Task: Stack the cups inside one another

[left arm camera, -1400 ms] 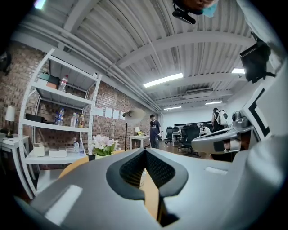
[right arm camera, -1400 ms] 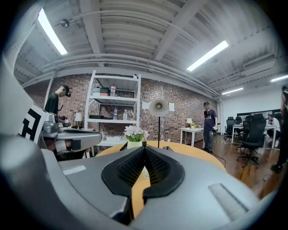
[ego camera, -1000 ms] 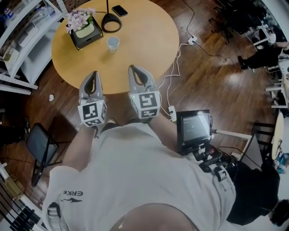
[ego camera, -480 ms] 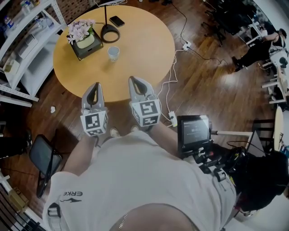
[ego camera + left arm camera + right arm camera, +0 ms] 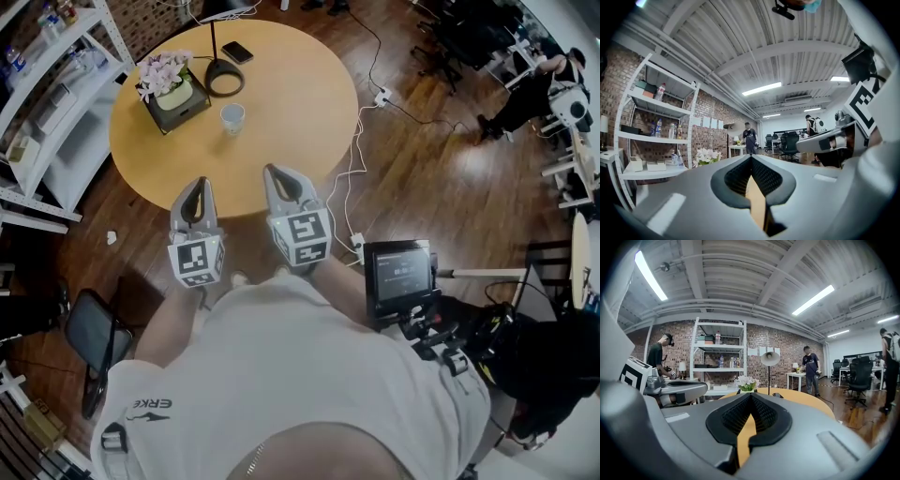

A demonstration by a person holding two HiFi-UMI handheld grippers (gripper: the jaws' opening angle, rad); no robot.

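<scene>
One pale cup (image 5: 232, 117) stands on the round wooden table (image 5: 291, 103), right of a box of flowers (image 5: 169, 84). Both grippers hover side by side at the table's near edge, pointing across it, well short of the cup. My left gripper (image 5: 198, 180) is shut with nothing between its jaws, and its tips meet in the left gripper view (image 5: 751, 157). My right gripper (image 5: 278, 171) is also shut and empty, with its tips closed (image 5: 751, 395) over the tabletop (image 5: 801, 397). Neither gripper view shows the cup.
A lamp base (image 5: 225, 77) and a phone (image 5: 236, 52) sit at the table's far side. A white shelf unit (image 5: 47, 84) stands left, a folding chair (image 5: 89, 328) near left, and a screen on a stand (image 5: 401, 272) right. Cables and a power strip (image 5: 356, 234) lie on the floor.
The head view has tilted a little, so the table and grippers sit lower in the picture. The grippers keep their places relative to the table and stay shut.
</scene>
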